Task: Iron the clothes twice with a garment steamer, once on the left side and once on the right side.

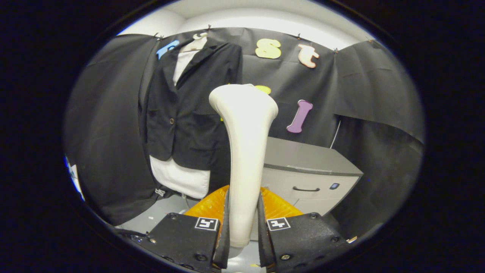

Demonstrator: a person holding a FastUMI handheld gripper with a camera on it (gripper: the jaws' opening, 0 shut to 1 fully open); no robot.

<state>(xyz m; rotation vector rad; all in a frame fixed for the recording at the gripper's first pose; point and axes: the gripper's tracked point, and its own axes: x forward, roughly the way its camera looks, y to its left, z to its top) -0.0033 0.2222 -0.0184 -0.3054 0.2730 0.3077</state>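
A cream-white garment steamer (244,151) stands upright between my fingers, its wide head at the top and its narrow handle down between the pads. My gripper (243,231) is shut on that handle, both fingers pressing its sides. A black blazer (189,106) over a white shirt (181,176) hangs on a hanger against the booth wall, beyond the steamer and to its left. The steamer head is apart from the blazer, near its right edge in the picture. The steamer hides part of the blazer's right side.
An orange ribbed object (206,206) lies just behind the fingers at the steamer's base. A grey cabinet (310,170) with a drawer handle stands beyond, to the right. A white cord (335,134) runs up behind it. Grey floor (159,214) shows below the shirt.
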